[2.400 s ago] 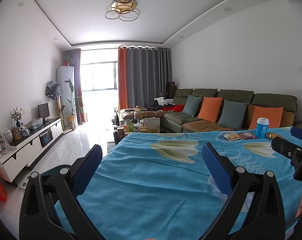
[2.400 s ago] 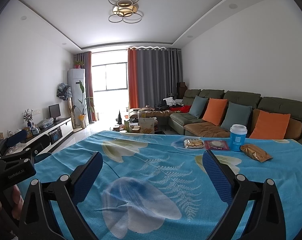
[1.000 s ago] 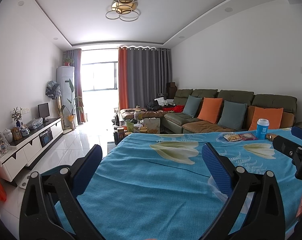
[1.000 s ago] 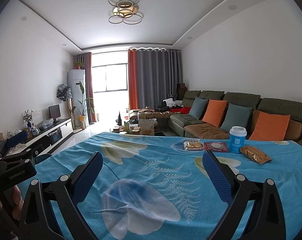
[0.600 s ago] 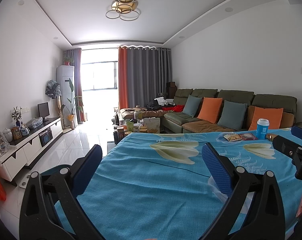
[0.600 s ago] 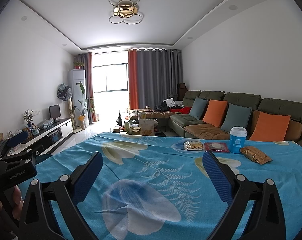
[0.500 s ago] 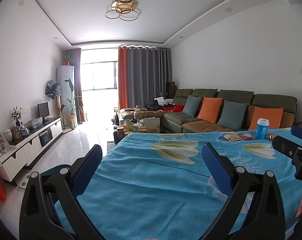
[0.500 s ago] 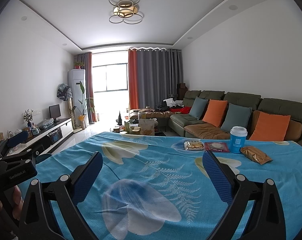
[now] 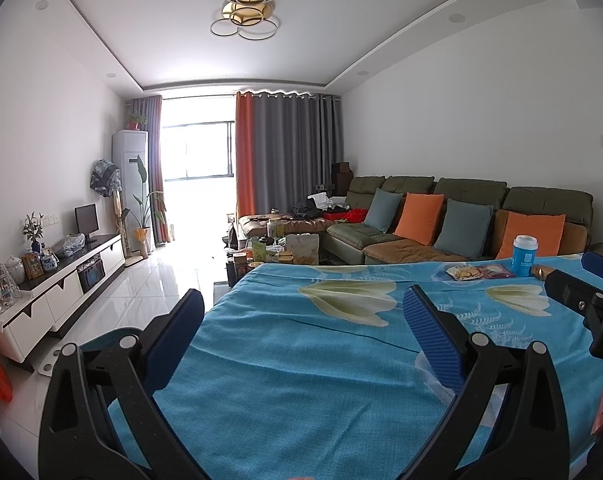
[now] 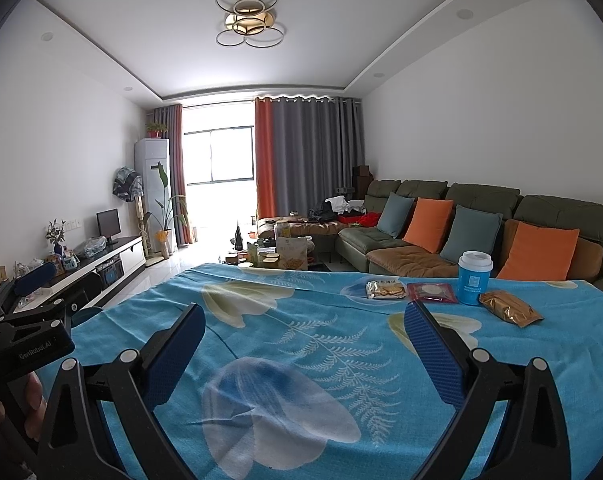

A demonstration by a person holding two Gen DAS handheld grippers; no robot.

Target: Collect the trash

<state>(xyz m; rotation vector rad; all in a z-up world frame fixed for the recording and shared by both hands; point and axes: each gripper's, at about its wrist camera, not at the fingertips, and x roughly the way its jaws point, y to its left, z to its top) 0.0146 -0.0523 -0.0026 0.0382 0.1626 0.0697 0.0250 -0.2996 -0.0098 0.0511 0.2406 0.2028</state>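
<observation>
Ahead-right of the left gripper [image 9: 301, 324], jaws spread and empty: blue cup [image 9: 524, 255], biscuit packet [image 9: 463, 272]. Beyond the right gripper [image 10: 303, 338], likewise agape: red packet [image 10: 431, 292], gold wrapper [image 10: 509, 312]. Judged stage: approach; reach forward-right needed.

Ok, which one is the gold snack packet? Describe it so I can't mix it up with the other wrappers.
Start at the table under the blue floral cloth and go to its far right side, where a blue paper cup with a white lid stands. The crinkled gold foil snack packet lies just right of that cup, nearer the camera. It alone is gold; the clear biscuit packet and red wrapper lie left of the cup.
</observation>
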